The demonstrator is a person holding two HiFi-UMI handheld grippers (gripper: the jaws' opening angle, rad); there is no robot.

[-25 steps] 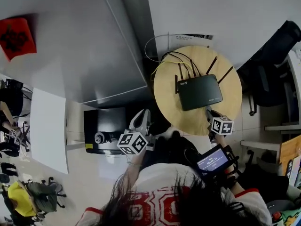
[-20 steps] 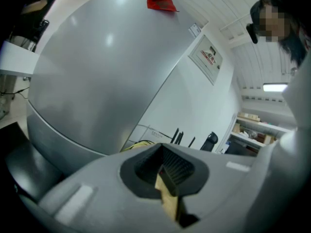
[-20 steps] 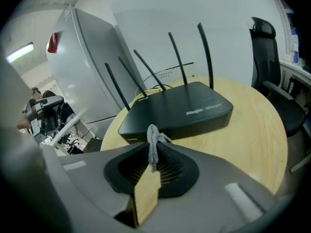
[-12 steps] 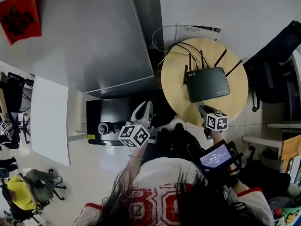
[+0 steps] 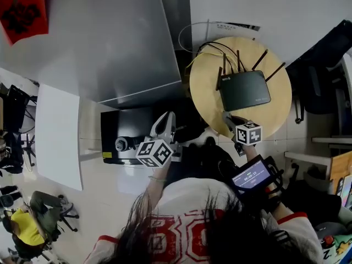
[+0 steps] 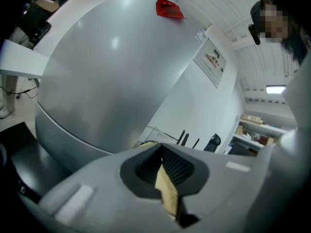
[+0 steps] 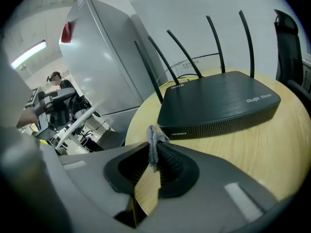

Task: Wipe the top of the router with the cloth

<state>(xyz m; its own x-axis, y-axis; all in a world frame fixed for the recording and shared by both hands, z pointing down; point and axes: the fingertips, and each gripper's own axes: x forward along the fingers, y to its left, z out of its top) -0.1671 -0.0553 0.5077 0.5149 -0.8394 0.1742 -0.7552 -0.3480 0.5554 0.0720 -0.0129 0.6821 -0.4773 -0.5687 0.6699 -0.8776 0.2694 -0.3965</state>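
Note:
The black router [image 5: 245,90] lies flat on the round wooden table [image 5: 206,87], its antennas pointing to the far side. In the right gripper view the router [image 7: 218,108] fills the middle, close ahead. My right gripper [image 7: 154,152] is shut on a small grey cloth [image 7: 153,139], which sticks up in a bunch between the pads. In the head view the right gripper [image 5: 232,124] hovers at the table's near edge, just short of the router. My left gripper [image 5: 165,126] hangs left of the table over the floor. Its jaws [image 6: 163,161] are shut with nothing in them.
A tall grey fridge [image 5: 110,43] with a red paper [image 5: 22,15] stands left of the table. Yellow and black cables [image 5: 206,56] trail off the table's back. A black box [image 5: 118,142] sits on the floor and a black chair [image 5: 324,54] is at the right.
My right gripper has shifted left along the table's near edge, closer to the router's front. The left gripper has stayed where it was.

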